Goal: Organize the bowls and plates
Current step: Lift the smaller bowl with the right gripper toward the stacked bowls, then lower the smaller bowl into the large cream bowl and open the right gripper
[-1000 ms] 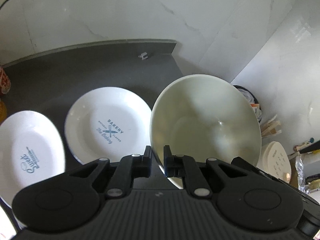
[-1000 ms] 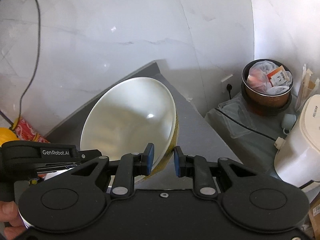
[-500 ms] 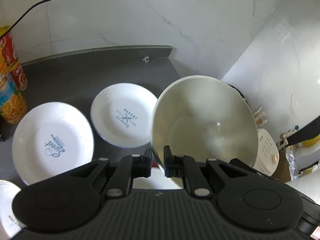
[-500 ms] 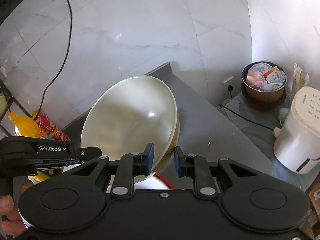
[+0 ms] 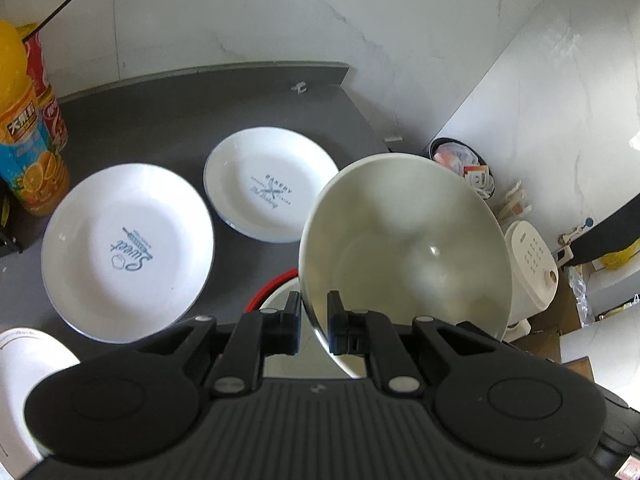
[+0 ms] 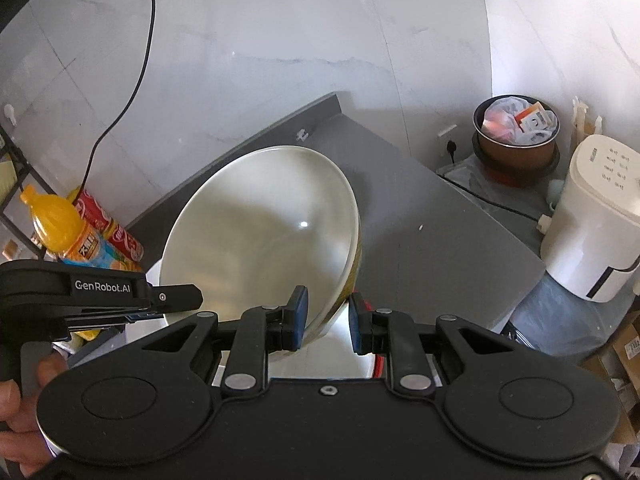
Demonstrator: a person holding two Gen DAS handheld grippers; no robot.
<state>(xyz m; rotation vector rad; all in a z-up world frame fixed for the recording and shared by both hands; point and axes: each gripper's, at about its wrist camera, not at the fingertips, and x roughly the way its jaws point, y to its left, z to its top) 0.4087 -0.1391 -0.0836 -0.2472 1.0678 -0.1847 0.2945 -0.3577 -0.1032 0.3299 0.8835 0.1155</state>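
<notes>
Left gripper (image 5: 313,322) pinching rim of cream bowl (image 5: 404,240), held tilted above dark counter (image 5: 160,120); right gripper (image 6: 327,322) clamped on rim of second bowl (image 6: 260,240), yellow outside; two printed plates (image 5: 128,248) flat on counter; red-rimmed bowl (image 5: 276,284) below grippers.
</notes>
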